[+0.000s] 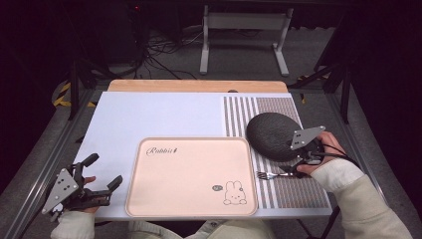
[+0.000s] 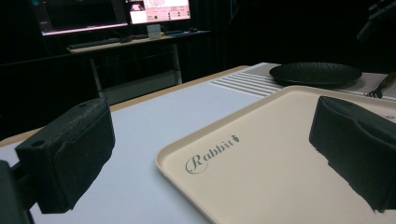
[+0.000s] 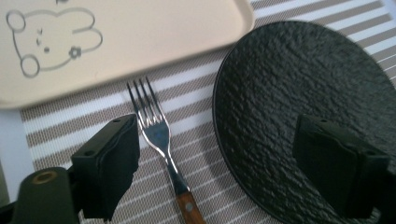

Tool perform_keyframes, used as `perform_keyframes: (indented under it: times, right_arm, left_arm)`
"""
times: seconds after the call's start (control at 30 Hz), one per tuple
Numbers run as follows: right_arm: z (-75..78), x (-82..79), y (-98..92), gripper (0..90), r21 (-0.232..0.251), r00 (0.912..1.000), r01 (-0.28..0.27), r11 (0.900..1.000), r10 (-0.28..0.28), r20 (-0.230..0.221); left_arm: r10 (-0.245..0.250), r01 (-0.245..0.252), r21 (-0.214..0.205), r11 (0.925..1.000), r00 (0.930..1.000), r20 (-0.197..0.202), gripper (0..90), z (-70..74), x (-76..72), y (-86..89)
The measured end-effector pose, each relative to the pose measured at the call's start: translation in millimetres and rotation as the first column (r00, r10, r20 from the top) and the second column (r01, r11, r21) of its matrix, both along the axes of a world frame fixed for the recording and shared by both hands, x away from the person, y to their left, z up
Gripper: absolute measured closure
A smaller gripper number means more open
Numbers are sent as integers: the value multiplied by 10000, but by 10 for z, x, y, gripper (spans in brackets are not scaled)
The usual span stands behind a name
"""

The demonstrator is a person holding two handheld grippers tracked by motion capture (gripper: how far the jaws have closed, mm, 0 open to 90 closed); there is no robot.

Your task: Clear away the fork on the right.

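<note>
From the high view, my right gripper [image 1: 298, 168] hangs over the striped placemat [image 1: 303, 191] at about 4 o'clock on the surface [image 1: 124, 119], its fingers spread wide with nothing pinched between them. The fork [image 1: 271, 175] lies flat on the placemat just under it, prongs toward 9 o'clock, close to the right rim of the beige tray [image 1: 191, 177]. The black plate [image 1: 272, 135] sits just past it at 2 o'clock. My left gripper [image 1: 92, 191] waits off the tray's left side at 8 o'clock, fingers apart and empty; I judge it is parked there to leave the middle free.

In the left gripper view, the two fingers [image 2: 70, 158] stand wide, bracketing the near corner of the tray [image 2: 261, 154]. The tray's raised lip runs between them, and bare surface [image 2: 154, 116] opens toward 11 o'clock. The plate [image 2: 315, 73] sits far off at 1 o'clock.

In the right gripper view, the fork [image 3: 161, 144] lies between the spread fingers [image 3: 109, 163], nearer the left one, wooden handle toward me, untouched by either pad. The plate [image 3: 303, 102] rim crowds the right finger, which hangs over it, and the tray [image 3: 140, 42] corner sits just beyond the prongs at 11 o'clock. I judge room to close is tight on the plate side and freer on the left, so the fork wants centring first.
</note>
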State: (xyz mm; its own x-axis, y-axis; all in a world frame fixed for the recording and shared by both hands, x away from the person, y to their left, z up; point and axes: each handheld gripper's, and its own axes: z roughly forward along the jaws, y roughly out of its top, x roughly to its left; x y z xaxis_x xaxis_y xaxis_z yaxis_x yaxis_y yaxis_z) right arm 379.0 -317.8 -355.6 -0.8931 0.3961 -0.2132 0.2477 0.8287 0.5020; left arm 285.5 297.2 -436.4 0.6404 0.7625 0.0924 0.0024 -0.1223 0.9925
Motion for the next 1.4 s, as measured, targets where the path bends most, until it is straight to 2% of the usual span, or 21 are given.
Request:
perform_keyframes:
  times: [0.03,0.1,0.13,0.2,0.3,0.37,0.43,0.63,0.67,0.73,0.77,0.83,1.1,1.2,1.23,1.27,1.37,1.4]
  right_arm:
    - [-6,8,4,157,-243,9999,-81,9997,77,-139]
    - [-11,15,9,157,-401,9996,-157,9991,148,-235]
    - [-22,28,17,160,-723,9983,-352,9968,317,-490]
    - [-32,33,28,163,-1042,9962,-508,9933,430,-761]
    - [-62,38,40,165,-1331,9927,-671,9888,527,-1089]
    - [-78,46,41,166,-1406,9918,-788,9869,635,-1107]
    - [-108,50,38,173,-1827,9881,-827,9797,567,-1431]
    - [-150,63,17,181,-2089,9826,-939,9734,568,-1771]
    - [-180,64,16,184,-2236,9761,-1198,9673,736,-2047]
    - [-196,63,17,189,-2279,9734,-1296,9650,800,-2147]
    - [-219,67,18,195,-2406,9679,-1542,9583,976,-2314]
    - [-253,67,24,203,-2611,9621,-1689,9504,1015,-2532]
    - [-312,85,29,245,-3008,9510,-2036,9317,1152,-2871]
    - [-315,91,44,274,-3128,9605,-2116,9260,1378,-2418]
    - [-315,91,44,274,-3128,9605,-2116,9260,1378,-2418]
    - [-315,92,50,344,-3128,9534,-2403,9189,1629,-2539]
    - [-333,104,47,414,-3239,9457,-2674,9075,1827,-2688]
    - [-346,104,43,434,-3242,9444,-2709,9064,1850,-2718]
  left_arm:
    - [-3,3,5,10000,10000,1,8,0,0,0]
    - [-3,3,11,10000,10000,7,8,0,0,-1]
    - [-4,4,14,10000,10000,6,9,0,0,-1]
    - [-6,6,11,10000,10000,-2,8,0,0,-2]
    - [-9,9,24,10000,10000,6,9,0,1,-2]
    - [-1,1,29,10000,10000,7,8,0,1,-2]
    - [10,-10,15,10000,10000,-3,8,0,0,0]
    - [14,-14,17,10000,10000,0,8,0,0,-3]
    - [8,-8,35,10000,10000,0,8,0,2,-2]
    - [-7,7,24,10000,10000,2,8,-1,3,-3]
    - [2,-2,32,10000,10000,-1,8,0,2,-2]
    - [-1,1,20,10000,10000,0,9,-1,3,-2]
    - [-6,6,36,10000,10000,-4,8,-1,2,-3]
    - [-3,3,47,10000,10000,-8,9,-2,4,-5]
    - [-3,3,47,10000,10000,-8,8,-2,4,-5]
    - [-12,12,44,10000,10000,-16,9,-3,5,-6]
    - [-9,9,41,10000,10000,-7,8,-2,4,-5]
    - [-10,10,33,10000,10000,-5,8,-3,4,-5]
